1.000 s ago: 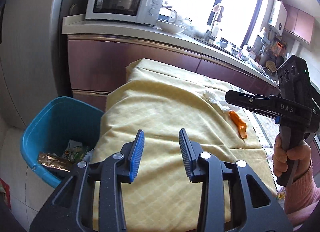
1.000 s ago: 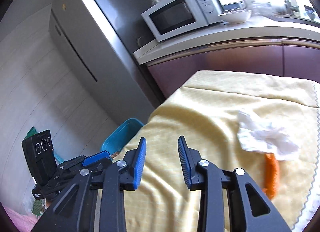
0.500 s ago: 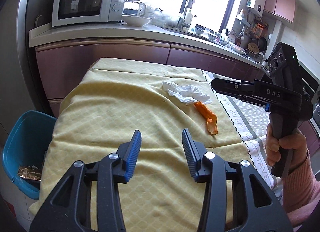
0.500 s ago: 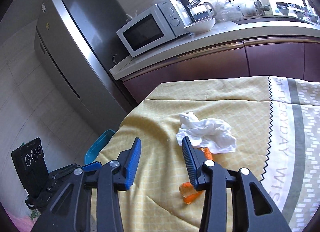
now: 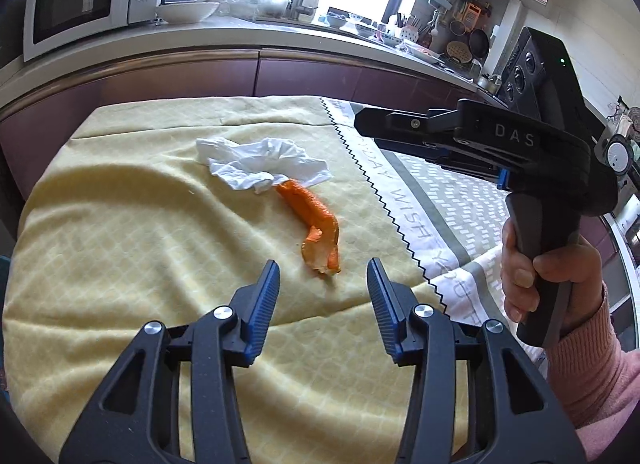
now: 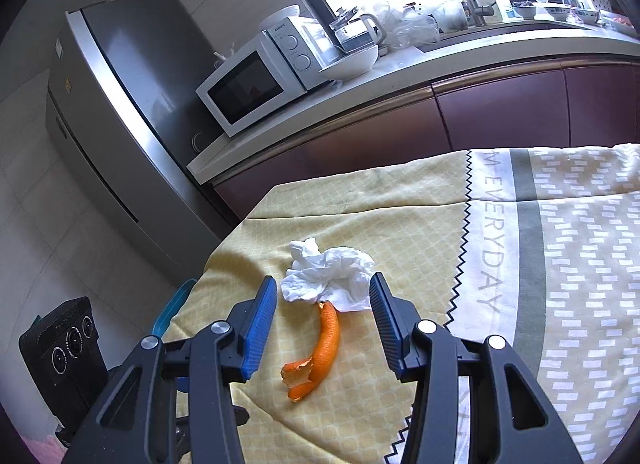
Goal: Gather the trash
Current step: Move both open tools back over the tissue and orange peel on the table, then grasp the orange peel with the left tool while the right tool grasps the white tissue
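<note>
2 pieces of trash lie on the yellow quilted cloth [image 5: 132, 248] that covers the table: a crumpled white paper tissue [image 5: 264, 166] and a curled strip of orange peel [image 5: 314, 224]. They touch, the upper tip of the peel tucked just under the tissue's near edge, and both sit toward the cloth's zigzag seam with the grey-and-white printed panel [image 5: 436, 200], away from the counter-side edge.

The left gripper [image 5: 323, 284] hangs above the cloth with its 2 blue-padded jaws spreading apart and nothing between them. The torn lower end of the peel lies just ahead of the gap, so this tool looks lined up to take the peel.

The right gripper [image 6: 323, 306], held by a hand [image 5: 548, 276] in a pink knitted sleeve [image 5: 596, 376], is also widening its jaws, empty. In its own view the tissue and the top of the peel show in the gap between the pads, though neither pad touches them; the pairing suggests 1 item per tool, with the tissue as the likely target here.

A sliver of a blue plastic bin [image 6: 170, 310] shows past the cloth's left edge, low beside the table, probably so gathered scraps can be dropped straight in.
</note>
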A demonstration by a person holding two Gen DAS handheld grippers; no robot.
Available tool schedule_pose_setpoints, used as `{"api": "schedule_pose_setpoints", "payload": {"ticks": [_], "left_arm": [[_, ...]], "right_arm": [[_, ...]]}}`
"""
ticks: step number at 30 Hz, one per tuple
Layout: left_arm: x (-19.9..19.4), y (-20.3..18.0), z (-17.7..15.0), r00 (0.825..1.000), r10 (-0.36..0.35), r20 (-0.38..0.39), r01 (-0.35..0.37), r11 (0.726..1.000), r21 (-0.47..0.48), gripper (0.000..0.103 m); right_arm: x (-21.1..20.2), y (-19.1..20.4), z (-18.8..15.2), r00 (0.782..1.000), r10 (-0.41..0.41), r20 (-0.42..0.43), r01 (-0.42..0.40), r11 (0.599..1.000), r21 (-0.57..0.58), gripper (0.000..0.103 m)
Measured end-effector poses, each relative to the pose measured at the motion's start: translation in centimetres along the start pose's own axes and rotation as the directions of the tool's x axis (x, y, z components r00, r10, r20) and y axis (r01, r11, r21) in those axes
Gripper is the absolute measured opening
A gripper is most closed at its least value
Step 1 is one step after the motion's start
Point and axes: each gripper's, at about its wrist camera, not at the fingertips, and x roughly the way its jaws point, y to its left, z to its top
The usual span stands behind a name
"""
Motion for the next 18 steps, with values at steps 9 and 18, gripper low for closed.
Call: {"api": "schedule_pose_setpoints", "payload": {"ticks": [9,18], "left_arm": [[4.7,-0.4,1.6,0.995,0.025,-0.098,-0.028,0.999,-0.027,0.041],[5.7,-0.4,1.8,0.992,0.053,-0.110,-0.055,0.998,-0.011,0.017]], "right_arm": [[0.3,-1.1,0.3,1.000,0.013,-0.003,-0.013,1.000,0.025,0.046],[1.0,-1.3,0.5,1.000,0.023,-0.016,-0.022,0.999,0.030,0.047]]}}
